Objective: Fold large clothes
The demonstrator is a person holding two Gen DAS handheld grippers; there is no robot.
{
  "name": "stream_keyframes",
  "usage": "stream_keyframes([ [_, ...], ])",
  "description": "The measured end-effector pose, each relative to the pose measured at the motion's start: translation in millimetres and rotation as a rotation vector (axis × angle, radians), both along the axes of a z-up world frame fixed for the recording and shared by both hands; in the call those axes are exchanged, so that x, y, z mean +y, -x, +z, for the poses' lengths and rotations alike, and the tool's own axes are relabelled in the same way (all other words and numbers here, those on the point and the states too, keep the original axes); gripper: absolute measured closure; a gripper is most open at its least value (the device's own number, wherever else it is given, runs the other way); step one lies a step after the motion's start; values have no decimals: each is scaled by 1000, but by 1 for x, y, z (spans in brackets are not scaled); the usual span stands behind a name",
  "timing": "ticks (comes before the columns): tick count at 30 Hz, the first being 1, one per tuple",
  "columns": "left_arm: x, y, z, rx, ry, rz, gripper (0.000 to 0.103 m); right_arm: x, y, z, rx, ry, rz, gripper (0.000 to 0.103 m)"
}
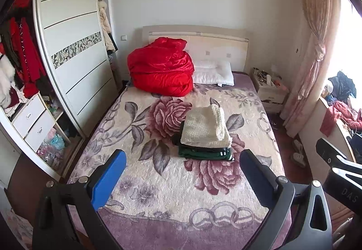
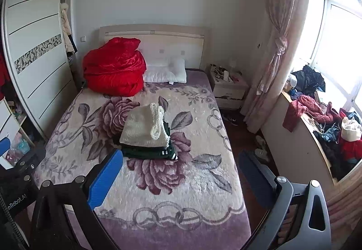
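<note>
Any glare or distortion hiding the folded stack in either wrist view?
Left wrist view: window blown out at the right edge, folded stack evenly lit. Right wrist view: window overexposed, stack sharp; fisheye bends the wardrobe in both.

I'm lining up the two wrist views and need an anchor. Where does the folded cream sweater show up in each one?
Left wrist: the cream sweater sits just right of centre, on top of the dark green folded clothes.
Right wrist: the cream sweater sits left of centre, on the same stack.
Shared landmark: the red quilt bundled by the headboard.
</note>
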State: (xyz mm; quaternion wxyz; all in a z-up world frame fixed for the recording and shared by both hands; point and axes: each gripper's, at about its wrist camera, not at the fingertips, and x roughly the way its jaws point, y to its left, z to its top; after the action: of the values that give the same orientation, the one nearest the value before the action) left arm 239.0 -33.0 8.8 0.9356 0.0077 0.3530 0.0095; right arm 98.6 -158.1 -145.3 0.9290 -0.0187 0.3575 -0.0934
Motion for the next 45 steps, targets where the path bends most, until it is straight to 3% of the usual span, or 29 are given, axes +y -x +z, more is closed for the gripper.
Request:
stream_keyframes([
  [45, -4, 15, 16, -39, -4, 12, 0, 7, 14, 5, -29, -19, 17, 0],
])
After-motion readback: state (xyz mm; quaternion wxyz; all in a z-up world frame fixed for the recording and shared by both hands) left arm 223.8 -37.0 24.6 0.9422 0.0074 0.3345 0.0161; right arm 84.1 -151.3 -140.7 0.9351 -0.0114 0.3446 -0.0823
